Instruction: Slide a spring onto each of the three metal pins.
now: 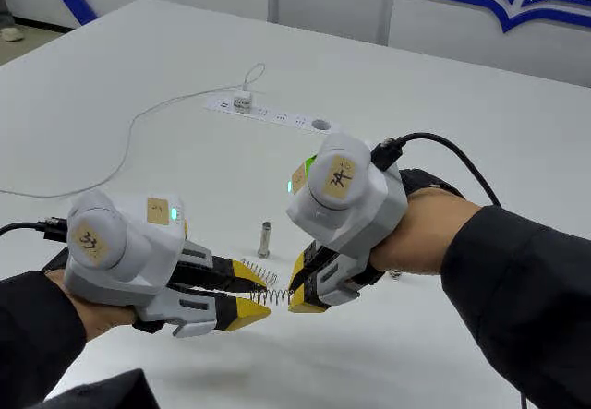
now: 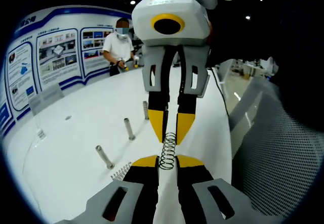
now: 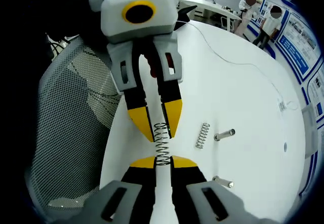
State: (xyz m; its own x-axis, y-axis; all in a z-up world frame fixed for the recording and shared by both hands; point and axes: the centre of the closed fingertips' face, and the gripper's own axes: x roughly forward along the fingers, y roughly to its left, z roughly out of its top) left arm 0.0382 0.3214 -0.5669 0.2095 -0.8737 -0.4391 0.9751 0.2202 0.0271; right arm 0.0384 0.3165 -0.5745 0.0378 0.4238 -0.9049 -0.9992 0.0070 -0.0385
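My left tool [image 1: 251, 295], right tool [image 1: 300, 291] both clenched on one spring [image 1: 271, 295], strung between them, near side of upright pin [image 1: 265, 239]. Threading step: I must free one end, line bore over pin.

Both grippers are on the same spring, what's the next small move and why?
Probably open the left gripper and let the right gripper keep the spring. Both are clamped on its ends, so it can't go onto a pin until one end is free; the three pins look bare.
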